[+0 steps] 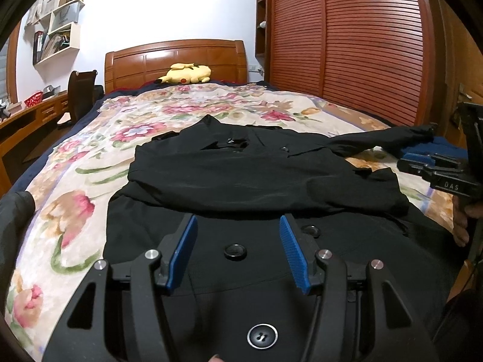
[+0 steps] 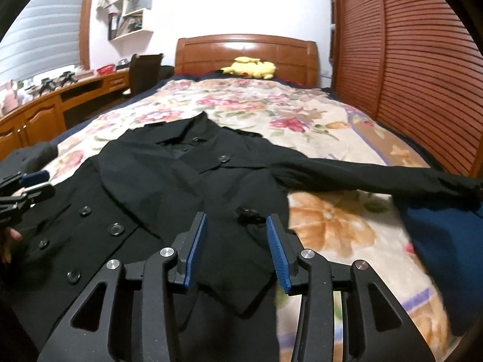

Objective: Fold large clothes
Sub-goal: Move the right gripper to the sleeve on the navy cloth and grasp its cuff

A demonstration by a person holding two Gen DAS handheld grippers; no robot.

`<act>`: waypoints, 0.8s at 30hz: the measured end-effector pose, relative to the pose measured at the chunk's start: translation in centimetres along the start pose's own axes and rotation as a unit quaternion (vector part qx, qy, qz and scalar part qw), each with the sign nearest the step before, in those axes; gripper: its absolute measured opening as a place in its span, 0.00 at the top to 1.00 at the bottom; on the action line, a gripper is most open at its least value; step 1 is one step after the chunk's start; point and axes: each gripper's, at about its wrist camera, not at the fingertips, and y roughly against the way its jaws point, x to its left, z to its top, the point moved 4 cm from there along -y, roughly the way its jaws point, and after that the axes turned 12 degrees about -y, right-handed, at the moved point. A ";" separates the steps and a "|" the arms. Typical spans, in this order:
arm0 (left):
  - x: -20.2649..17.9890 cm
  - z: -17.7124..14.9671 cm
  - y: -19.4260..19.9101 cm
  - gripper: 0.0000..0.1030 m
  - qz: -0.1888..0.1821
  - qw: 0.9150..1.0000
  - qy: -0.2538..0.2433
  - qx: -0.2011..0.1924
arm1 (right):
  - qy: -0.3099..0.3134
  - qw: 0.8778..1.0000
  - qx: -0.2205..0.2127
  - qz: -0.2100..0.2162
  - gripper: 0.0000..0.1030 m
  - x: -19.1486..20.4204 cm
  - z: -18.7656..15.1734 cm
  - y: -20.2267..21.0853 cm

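A black double-breasted coat (image 1: 235,175) lies face up on the floral bedspread (image 1: 75,157), collar toward the headboard. One sleeve is folded across its chest. The other sleeve (image 2: 377,175) stretches out toward the bed's right edge. My left gripper (image 1: 238,223) hovers open over the coat's lower front, with a button showing between its blue pads (image 1: 182,253) and nothing gripped. My right gripper (image 2: 237,220) is open above the folded sleeve's cuff and the coat's right side (image 2: 241,241), holding nothing. Each gripper shows in the other's view: the right gripper (image 1: 434,166) and the left gripper (image 2: 27,187).
A yellow plush toy (image 1: 185,74) lies by the wooden headboard (image 1: 175,57). Slatted wardrobe doors (image 1: 347,45) run along the bed's right side. A desk (image 2: 45,114), a chair (image 2: 145,72) and wall shelves (image 2: 129,9) stand on the left. Dark blue cloth (image 2: 437,235) lies at the right edge.
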 end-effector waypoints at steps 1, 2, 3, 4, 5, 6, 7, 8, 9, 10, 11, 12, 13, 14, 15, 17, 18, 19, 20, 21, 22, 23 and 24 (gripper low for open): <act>-0.2 0.1 -0.1 0.46 -0.001 1.000 -0.001 -0.001 | 0.002 1.000 0.003 0.004 0.61 0.2 -0.1 -0.2; -0.4 0.2 -0.1 0.46 -0.002 1.000 -0.001 -0.002 | 0.004 1.000 0.006 0.005 0.61 0.3 -0.2 -0.3; -0.5 0.3 -0.1 0.46 -0.002 1.000 -0.002 -0.002 | 0.005 1.000 0.008 0.005 0.61 0.4 -0.3 -0.5; -0.7 0.3 -0.2 0.46 -0.003 1.000 -0.003 -0.001 | 0.005 1.000 0.011 0.007 0.61 0.5 -0.4 -0.7; -0.9 0.4 -0.3 0.46 -0.004 1.000 -0.003 -0.001 | 0.006 1.000 0.015 0.008 0.61 0.6 -0.6 -1.0; -1.1 0.5 -0.4 0.46 -0.006 1.000 -0.004 -0.001 | 0.007 1.000 0.019 0.008 0.61 0.6 -0.7 -1.2; -1.4 0.7 -0.5 0.46 -0.007 1.000 -0.006 -0.002 | 0.007 1.000 0.021 0.007 0.61 0.7 -0.8 -1.4; -1.7 0.8 -0.5 0.46 -0.008 1.000 -0.009 -0.003 | 0.008 1.000 0.023 0.007 0.61 0.7 -0.9 -1.5; -1.9 0.9 -0.5 0.46 -0.007 1.000 -0.012 -0.004 | 0.007 1.000 0.026 0.006 0.61 0.7 -1.0 -1.7; -2.2 1.1 -0.5 0.46 -0.006 1.000 -0.017 -0.005 | 0.006 1.000 0.027 0.005 0.61 0.6 -1.1 -1.7; -2.4 1.3 -0.5 0.46 -0.006 1.000 -0.020 -0.007 | 0.004 1.000 0.027 0.004 0.61 0.6 -1.1 -1.7; -2.6 1.5 -0.5 0.46 -0.005 1.000 -0.023 -0.009 | 0.003 1.000 0.025 0.003 0.61 0.5 -1.1 -1.5; -2.8 1.8 -0.5 0.46 -0.006 1.000 -0.023 -0.011 | 0.003 1.000 0.023 0.001 0.59 0.5 -1.1 -1.4; -2.9 2.0 -0.5 0.46 -0.009 1.000 -0.023 -0.014 | 0.000 1.000 0.023 0.000 0.52 0.3 -1.0 -1.3; -3.0 2.3 -0.5 0.46 -0.012 1.000 -0.022 -0.017 | -0.002 1.000 0.022 -0.002 0.48 0.2 -0.9 -1.2; -3.2 2.7 -0.6 0.46 -0.016 0.999 -0.020 -0.021 | -0.007 1.000 0.021 -0.006 0.38 -0.2 -0.7 -0.9; -3.4 3.0 -0.6 0.46 -0.019 0.999 -0.019 -0.023 | -0.009 1.000 0.021 -0.011 0.38 -0.5 -0.5 -0.8; -3.6 3.3 -0.7 0.46 -0.022 0.999 -0.018 -0.025 | -0.012 1.000 0.020 -0.015 0.37 -0.9 -0.3 -0.5; -3.8 3.6 -0.7 0.46 -0.026 0.999 -0.018 -0.028 | -0.014 1.000 0.019 -0.015 0.36 -1.3 -0.1 -0.2; -3.9 3.8 -0.7 0.46 -0.029 0.999 -0.018 -0.030 | -0.014 1.000 0.019 -0.016 0.36 -1.6 0.1 0.0; -4.1 4.1 -0.7 0.46 -0.032 0.999 -0.018 -0.033 | -0.013 1.000 0.017 -0.021 0.36 -2.1 0.4 0.3; -4.2 4.3 -0.7 0.46 -0.034 0.999 -0.019 -0.036 | -0.012 0.999 0.016 -0.028 0.36 -2.6 0.7 0.6; -4.3 4.5 -0.6 0.46 -0.036 0.998 -0.019 -0.039 | -0.011 0.999 0.014 -0.039 0.36 -3.2 1.0 0.9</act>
